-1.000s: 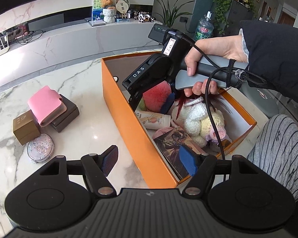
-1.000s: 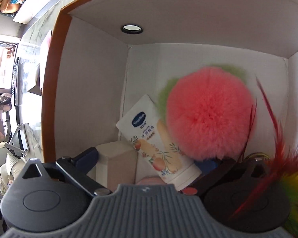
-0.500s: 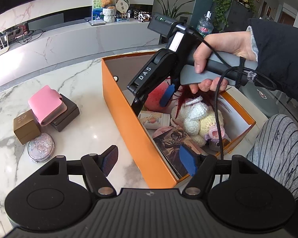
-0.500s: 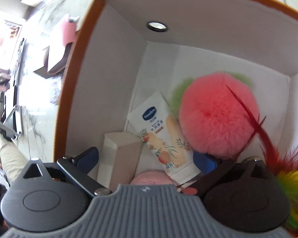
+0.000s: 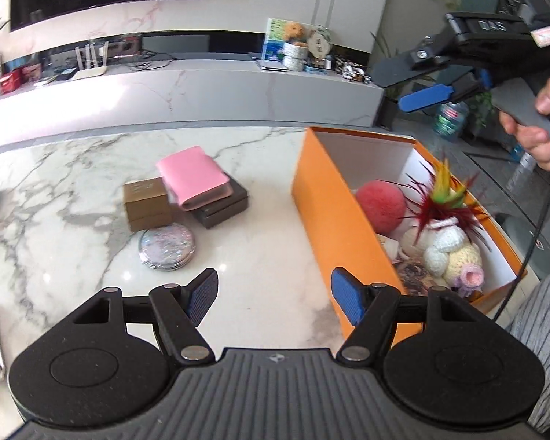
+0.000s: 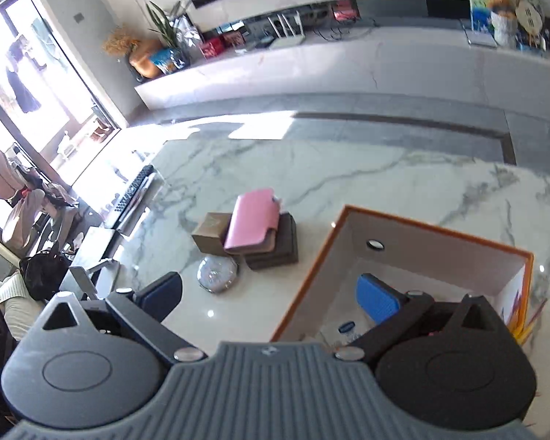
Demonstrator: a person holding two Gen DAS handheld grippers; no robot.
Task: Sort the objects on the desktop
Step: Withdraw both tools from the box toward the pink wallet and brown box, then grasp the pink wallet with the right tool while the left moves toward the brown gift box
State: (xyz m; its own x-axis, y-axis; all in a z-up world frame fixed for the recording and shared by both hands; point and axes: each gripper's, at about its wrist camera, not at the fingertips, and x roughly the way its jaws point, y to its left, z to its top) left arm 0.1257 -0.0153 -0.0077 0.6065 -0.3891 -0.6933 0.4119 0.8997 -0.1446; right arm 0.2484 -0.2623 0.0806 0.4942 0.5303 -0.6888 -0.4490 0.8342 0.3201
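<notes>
So the orange box (image 5: 333, 212) near the tabletop's right edge already has a pink pompom (image 5: 381, 207), a crocheted doll (image 5: 451, 253) and what looks like a hand cream tube, though it's mostly hidden. Left out mid-table: pink wallet (image 5: 192, 179) on a dark box (image 5: 223, 207), a gold box (image 5: 148, 203) and a glittery compact (image 5: 167, 247). Left gripper (image 5: 273, 299) and right gripper (image 6: 271, 295) are both spread, empty. Roughly halfway done.

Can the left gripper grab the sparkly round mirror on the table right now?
Probably yes. The left gripper is open and empty, and the round mirror lies flat just ahead of it, with bare marble between them.
</notes>
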